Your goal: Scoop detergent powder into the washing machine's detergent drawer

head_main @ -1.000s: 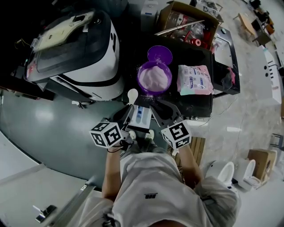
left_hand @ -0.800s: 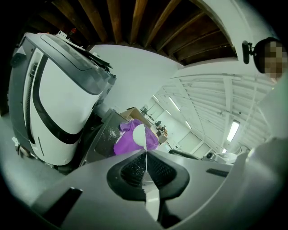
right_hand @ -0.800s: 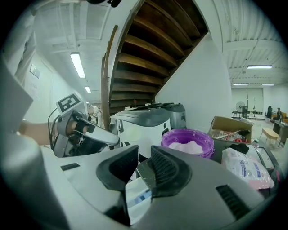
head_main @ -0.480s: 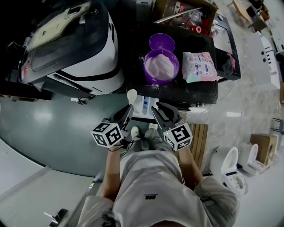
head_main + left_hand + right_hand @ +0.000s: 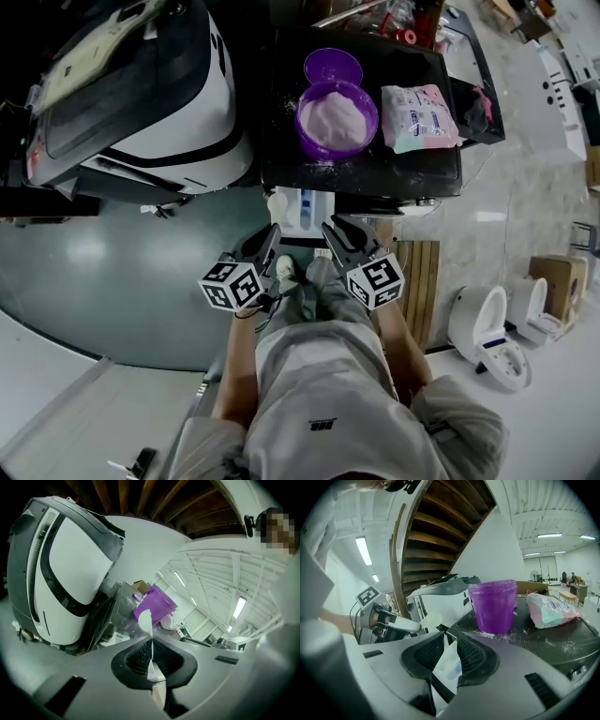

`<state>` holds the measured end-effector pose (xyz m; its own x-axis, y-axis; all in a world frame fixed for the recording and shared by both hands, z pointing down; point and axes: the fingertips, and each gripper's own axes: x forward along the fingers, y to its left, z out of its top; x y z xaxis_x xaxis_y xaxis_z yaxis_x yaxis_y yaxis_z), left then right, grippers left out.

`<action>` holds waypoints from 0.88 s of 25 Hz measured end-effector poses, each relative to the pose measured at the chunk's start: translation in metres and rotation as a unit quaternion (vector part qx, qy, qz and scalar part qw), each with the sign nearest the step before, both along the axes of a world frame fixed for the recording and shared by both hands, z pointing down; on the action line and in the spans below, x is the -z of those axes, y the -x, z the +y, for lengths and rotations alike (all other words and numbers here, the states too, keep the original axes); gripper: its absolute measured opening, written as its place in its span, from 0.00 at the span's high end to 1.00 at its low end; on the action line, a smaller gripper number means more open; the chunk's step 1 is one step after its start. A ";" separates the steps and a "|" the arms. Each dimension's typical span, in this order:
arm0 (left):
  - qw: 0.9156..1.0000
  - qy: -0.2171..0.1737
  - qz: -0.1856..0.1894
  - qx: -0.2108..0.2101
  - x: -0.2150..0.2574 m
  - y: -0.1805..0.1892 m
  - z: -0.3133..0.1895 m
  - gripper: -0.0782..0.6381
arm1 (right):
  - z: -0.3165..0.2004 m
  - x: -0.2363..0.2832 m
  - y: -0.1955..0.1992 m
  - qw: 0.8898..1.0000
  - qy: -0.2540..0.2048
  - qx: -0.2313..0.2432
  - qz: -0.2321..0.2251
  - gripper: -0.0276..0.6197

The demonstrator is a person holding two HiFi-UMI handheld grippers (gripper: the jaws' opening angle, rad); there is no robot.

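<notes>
A purple tub (image 5: 337,120) of white powder stands on the washing machine's black top (image 5: 281,141), with its lid (image 5: 333,67) behind it. The white detergent drawer (image 5: 305,214) juts open below the top's front edge. My left gripper (image 5: 267,242) is shut on the thin handle of a white scoop (image 5: 278,202), whose bowl sits at the drawer's left end. The left gripper view shows the scoop (image 5: 144,620) edge-on in front of the tub (image 5: 154,604). My right gripper (image 5: 339,234) hovers just right of the drawer. Its jaws stand apart with nothing pinched, and the drawer (image 5: 450,665) shows through the gap.
A detergent bag (image 5: 420,118) lies right of the tub, with spilled powder around. A large white and grey appliance (image 5: 141,94) stands to the left. A wooden pallet (image 5: 412,272) and white toilets (image 5: 487,328) are on the floor at right. My shoes (image 5: 286,272) are under the grippers.
Both grippers have drawn back from the tub toward me. The scoop's bowl has come from beside the tub down to the drawer's left end. The right jaws have kept their gap.
</notes>
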<state>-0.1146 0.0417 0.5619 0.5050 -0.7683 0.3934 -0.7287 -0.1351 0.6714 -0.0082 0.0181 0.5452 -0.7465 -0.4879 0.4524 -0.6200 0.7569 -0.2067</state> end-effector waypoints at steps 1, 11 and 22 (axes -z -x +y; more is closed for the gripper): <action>1.000 0.003 -0.004 0.000 -0.006 0.000 0.002 0.87 | 0.000 -0.006 -0.001 1.000 0.003 -0.002 0.003 0.82; 0.999 0.028 -0.037 0.000 -0.053 0.002 0.012 0.87 | 0.009 -0.054 0.003 0.999 0.030 0.000 0.013 0.82; 0.987 0.034 -0.153 -0.044 -0.084 -0.006 0.013 0.87 | 0.016 -0.075 0.005 0.999 0.042 -0.001 0.024 0.82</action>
<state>-0.1087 0.0552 0.6455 0.4178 -0.6938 0.5866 -0.8861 -0.1684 0.4318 -0.0133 0.0345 0.6207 -0.7227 -0.4481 0.5262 -0.6316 0.7373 -0.2396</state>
